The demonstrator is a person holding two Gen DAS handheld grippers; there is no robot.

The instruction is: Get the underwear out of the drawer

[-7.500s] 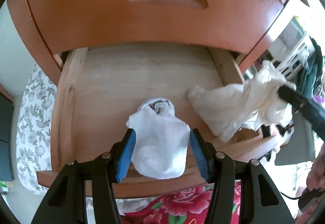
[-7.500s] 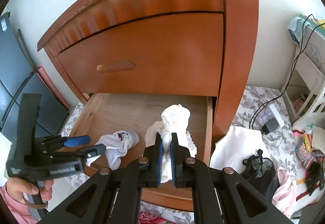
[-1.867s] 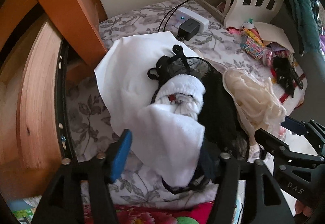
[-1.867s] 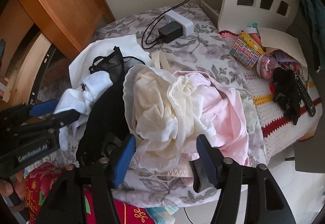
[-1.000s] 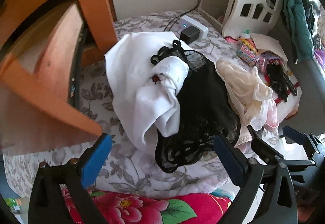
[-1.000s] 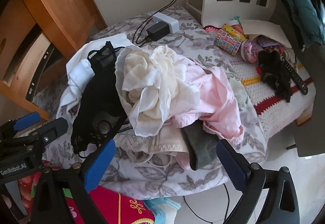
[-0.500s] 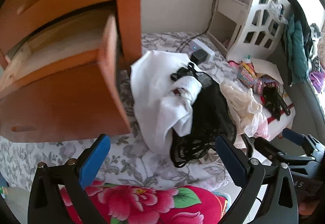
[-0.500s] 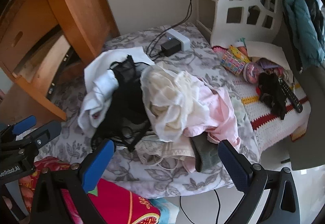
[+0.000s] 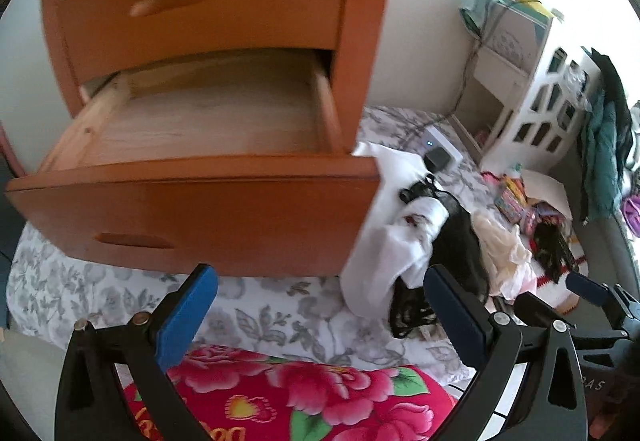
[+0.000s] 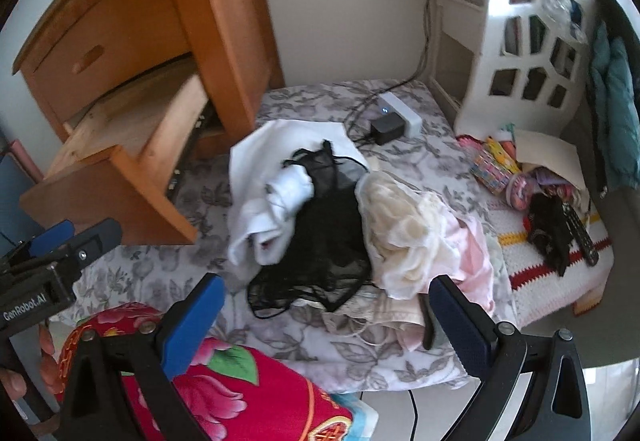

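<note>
The underwear (image 10: 320, 225) lies in a heap on the bed (image 10: 304, 345), out of the drawer (image 9: 208, 129), which stands pulled open with only bare wood showing inside. In the heap a white piece (image 10: 276, 213) lies at the left, partly on a black mesh piece (image 10: 324, 241) in the middle, and a cream piece (image 10: 400, 241) overlaps a pink one (image 10: 468, 253) at the right; a flat white cloth (image 10: 280, 141) lies beneath the far side.

Beyond the heap, near the wall, sit a white power strip (image 10: 400, 113) and a black adapter (image 10: 386, 131) with cables running up. To the right lie a patterned box (image 10: 492, 173), a black remote (image 10: 580, 233) and dark fabric on a striped crochet cover (image 10: 560, 273), with a white cut-out cabinet (image 10: 528, 37) behind them. A red floral quilt (image 10: 192, 385) fills the near left.

The left gripper (image 9: 320, 313) is spread wide and empty, facing the drawer front; its view alone looks down into the drawer, while the drawer's right corner hides the left of the heap. The right gripper (image 10: 324, 325) is likewise spread wide and empty, hovering over the near edge of the heap; its view alone shows the whole pile and the bed's near edge, and catches the left tool with a hand (image 10: 44, 361) at far left.

Bare floral sheet lies between the drawer front and the heap
</note>
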